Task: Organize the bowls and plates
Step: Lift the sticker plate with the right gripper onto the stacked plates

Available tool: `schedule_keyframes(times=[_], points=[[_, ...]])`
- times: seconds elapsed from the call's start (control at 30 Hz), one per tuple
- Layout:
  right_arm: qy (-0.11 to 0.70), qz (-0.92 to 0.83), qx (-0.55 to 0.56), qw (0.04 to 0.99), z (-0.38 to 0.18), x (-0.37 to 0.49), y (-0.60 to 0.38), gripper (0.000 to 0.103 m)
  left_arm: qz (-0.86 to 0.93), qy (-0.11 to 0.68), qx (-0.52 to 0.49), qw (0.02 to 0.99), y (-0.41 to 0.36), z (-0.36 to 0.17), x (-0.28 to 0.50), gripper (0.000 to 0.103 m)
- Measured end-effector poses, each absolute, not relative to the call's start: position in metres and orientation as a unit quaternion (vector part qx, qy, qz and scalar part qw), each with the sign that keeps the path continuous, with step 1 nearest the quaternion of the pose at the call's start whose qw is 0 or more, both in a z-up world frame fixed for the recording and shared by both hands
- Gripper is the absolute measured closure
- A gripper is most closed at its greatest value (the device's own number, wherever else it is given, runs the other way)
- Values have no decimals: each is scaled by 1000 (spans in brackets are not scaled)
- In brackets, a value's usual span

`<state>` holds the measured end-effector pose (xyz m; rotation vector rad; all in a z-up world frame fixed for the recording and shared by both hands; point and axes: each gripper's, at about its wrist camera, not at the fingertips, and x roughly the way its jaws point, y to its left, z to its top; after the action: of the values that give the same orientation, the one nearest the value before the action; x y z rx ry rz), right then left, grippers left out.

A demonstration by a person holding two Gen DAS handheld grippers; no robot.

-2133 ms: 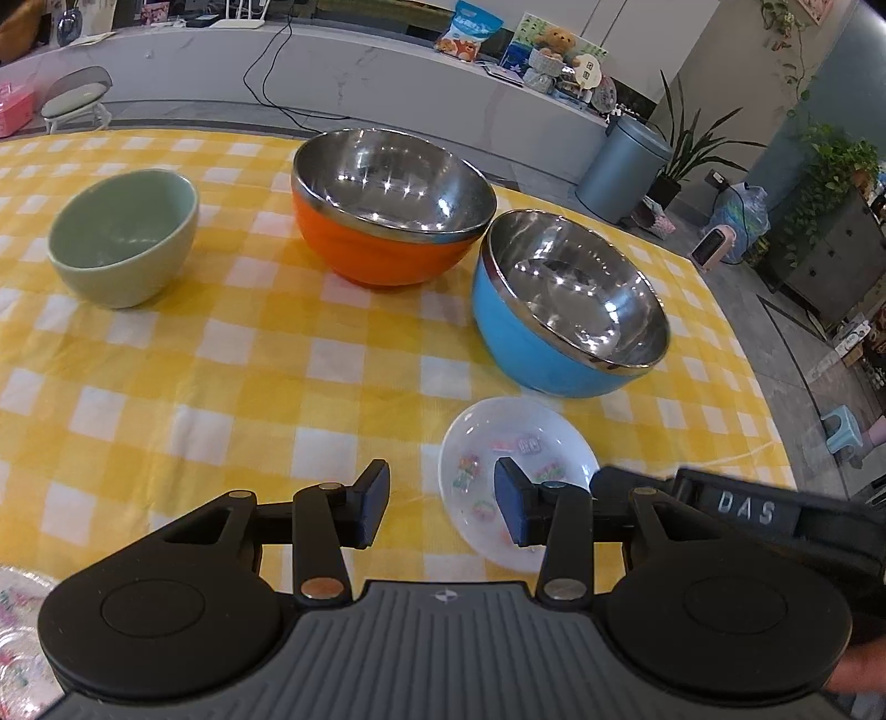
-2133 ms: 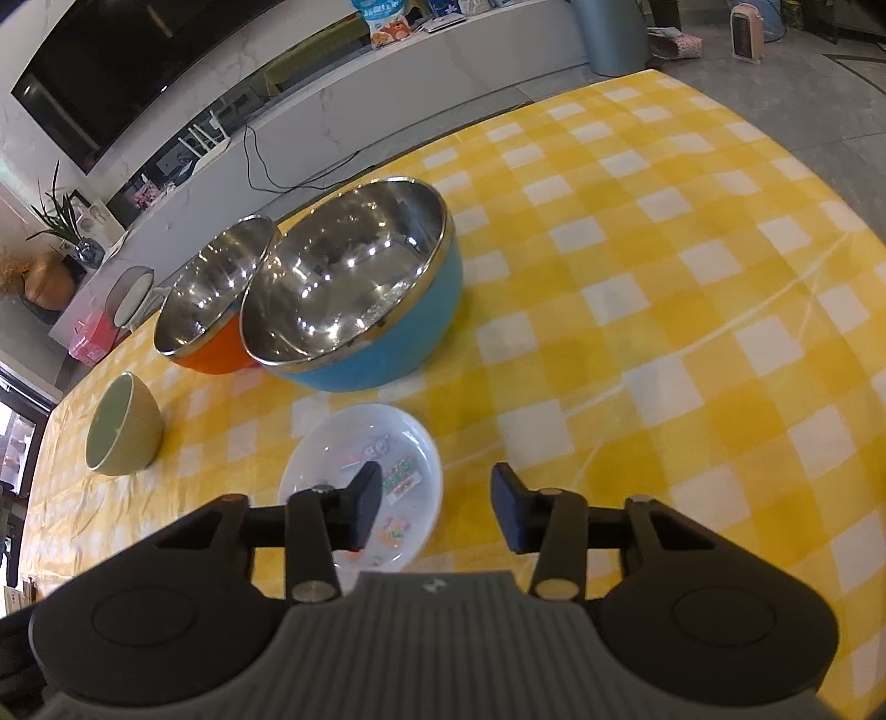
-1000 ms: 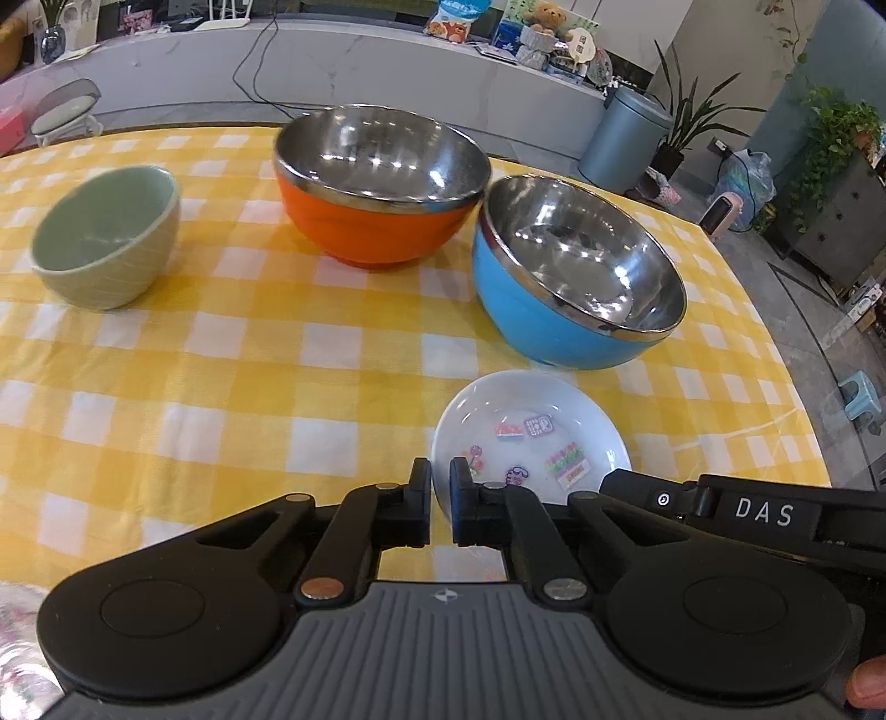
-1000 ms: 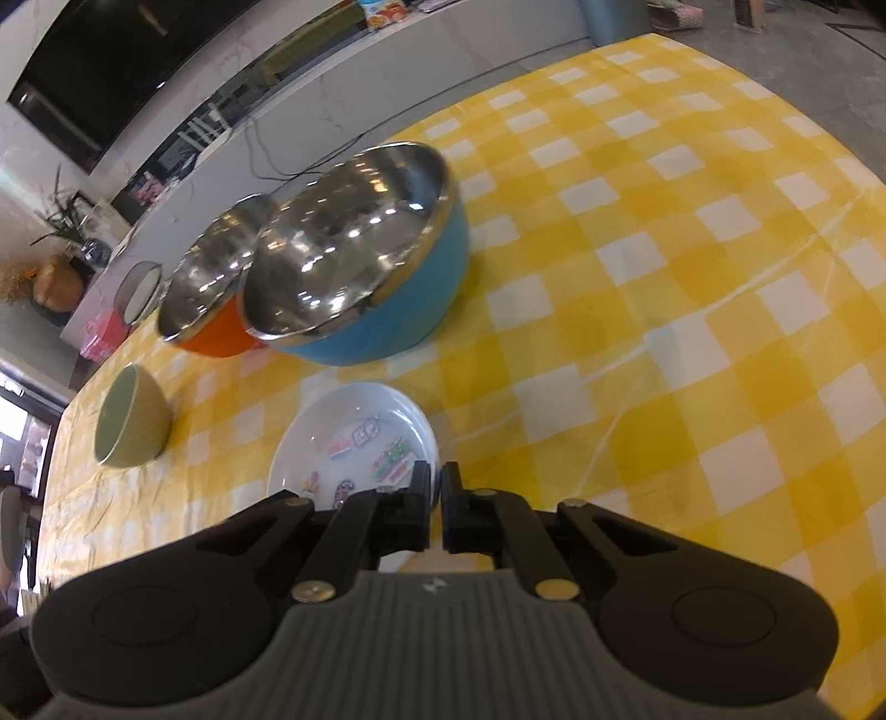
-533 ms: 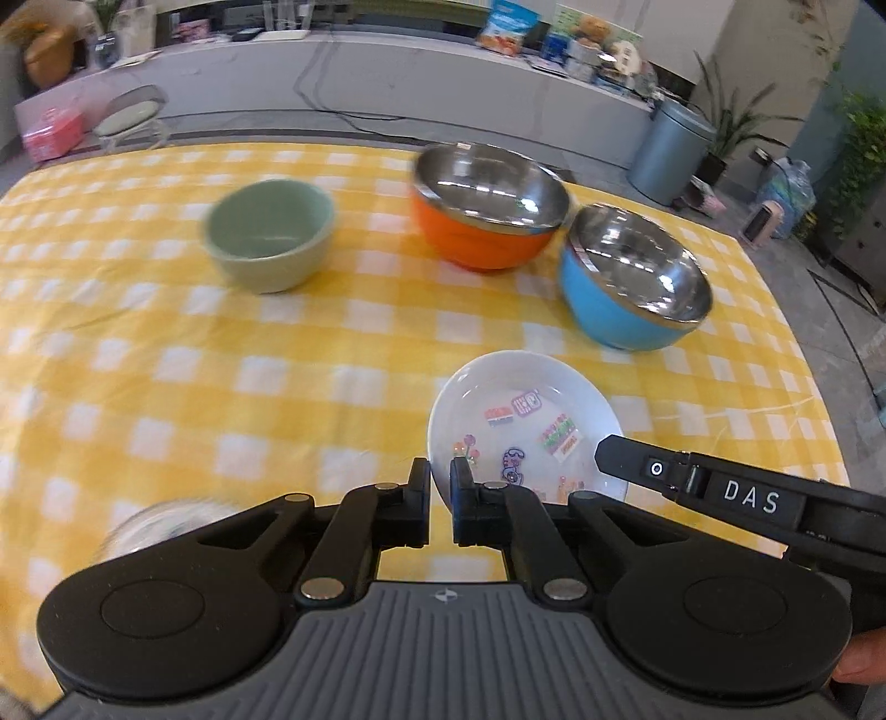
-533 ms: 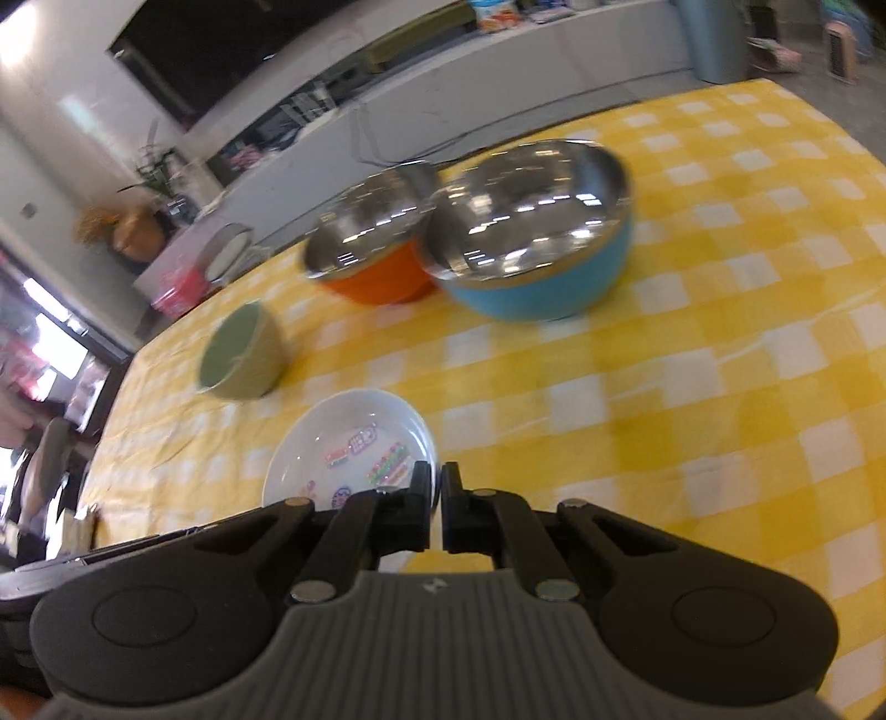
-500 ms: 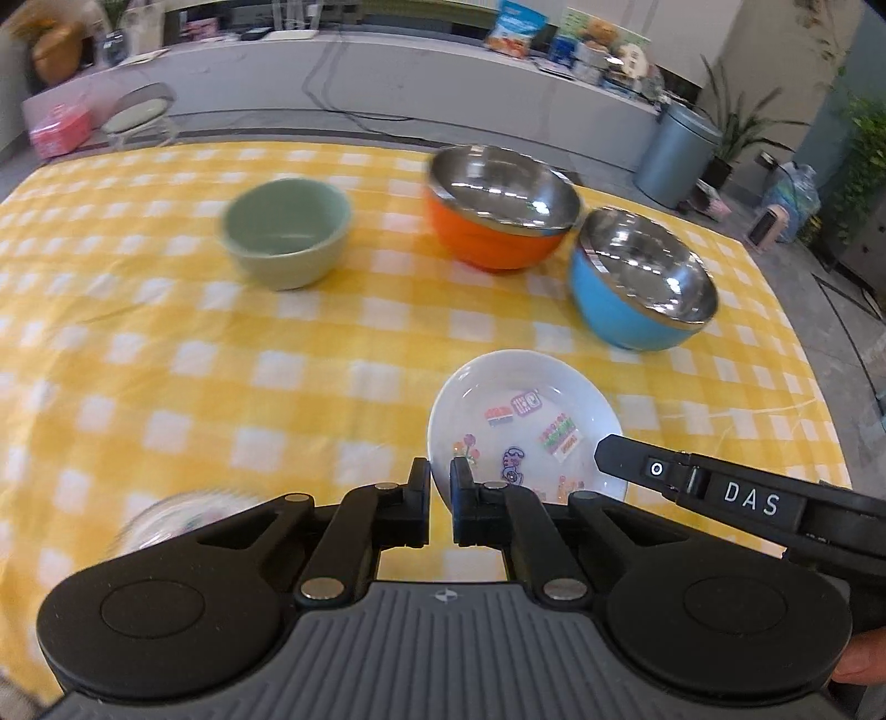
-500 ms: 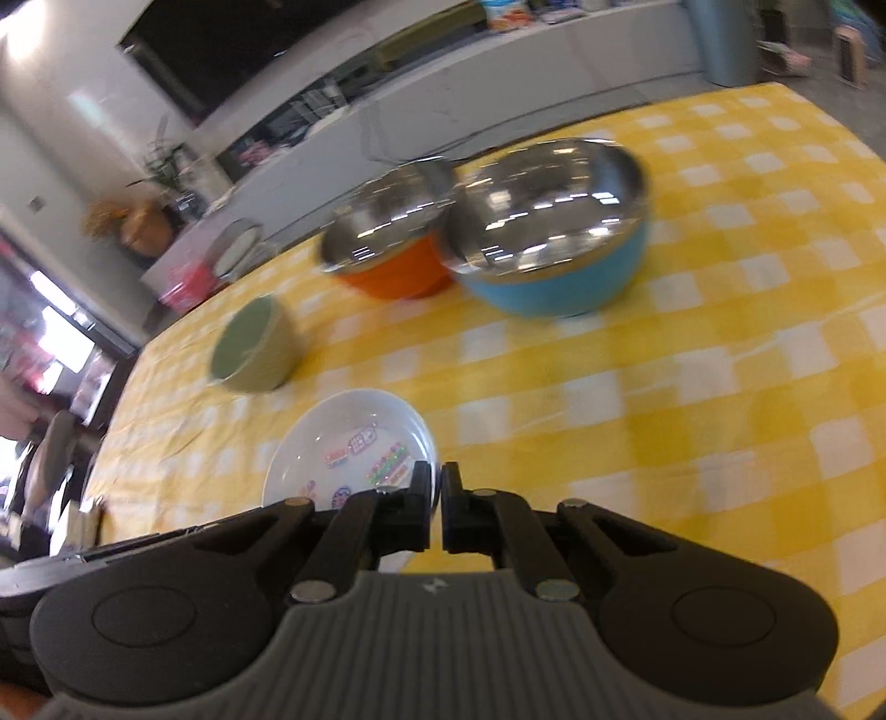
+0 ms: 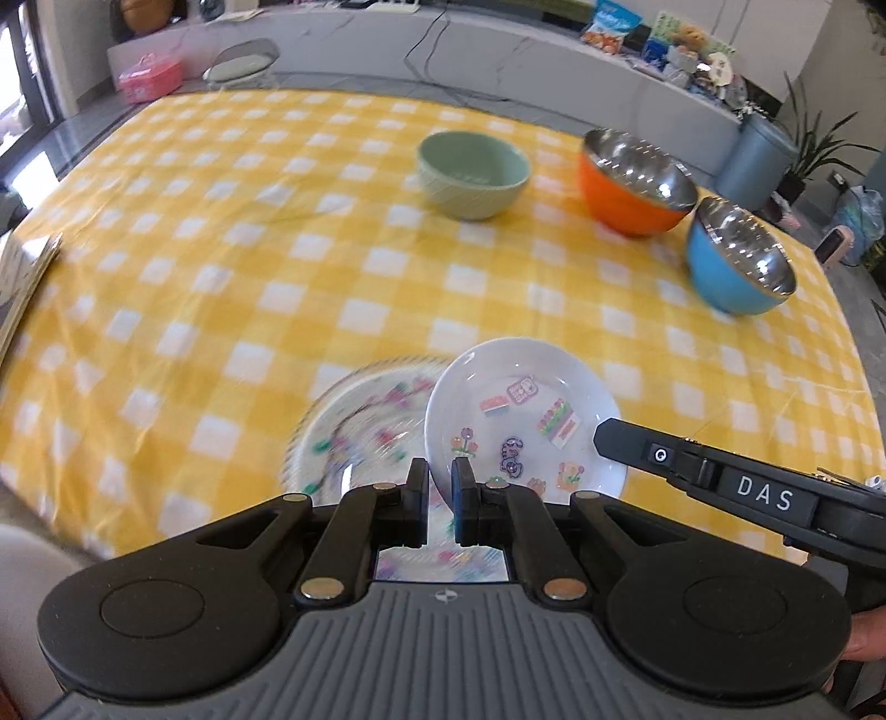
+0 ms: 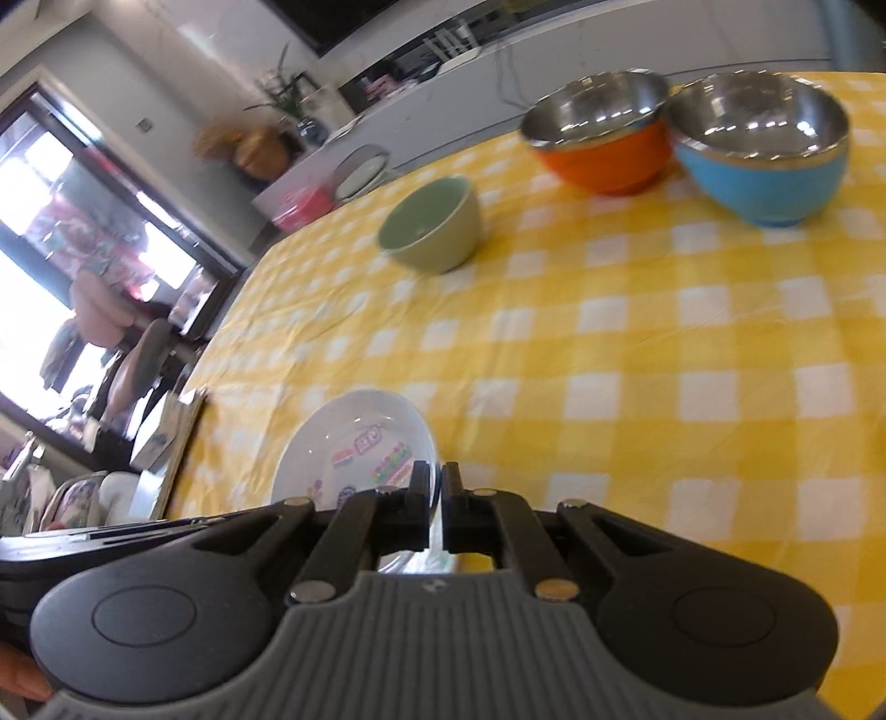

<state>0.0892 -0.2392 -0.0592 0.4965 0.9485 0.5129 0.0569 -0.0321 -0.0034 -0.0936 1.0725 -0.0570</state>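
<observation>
I count three bowls on the yellow checked tablecloth (image 9: pixel 232 288): a green bowl (image 9: pixel 472 173), an orange bowl (image 9: pixel 634 183) and a blue bowl (image 9: pixel 739 265). There are two plates. My left gripper (image 9: pixel 440 487) and right gripper (image 10: pixel 435 487) are both clenched on opposite edges of the small white plate (image 9: pixel 526 421), held over a larger patterned plate (image 9: pixel 360 426), which is blurred. A grey counter (image 9: pixel 498 50) runs behind the table.

A home's open living and dining room: a table under a yellow-and-white checked tablecloth (image 9: pixel 232 266), a long grey marble-look counter (image 9: pixel 498 50) with snack bags upper right, a potted plant (image 9: pixel 814 149), large windows (image 10: pixel 50 232) at left.
</observation>
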Motion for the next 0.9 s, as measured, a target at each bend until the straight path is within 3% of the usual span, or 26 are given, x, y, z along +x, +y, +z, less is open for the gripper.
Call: schedule_keyframes(times=[0.9], points=[[467,237,203,827,-83,87,-206,102,-12,541,-104,834,3,-43,58,95]])
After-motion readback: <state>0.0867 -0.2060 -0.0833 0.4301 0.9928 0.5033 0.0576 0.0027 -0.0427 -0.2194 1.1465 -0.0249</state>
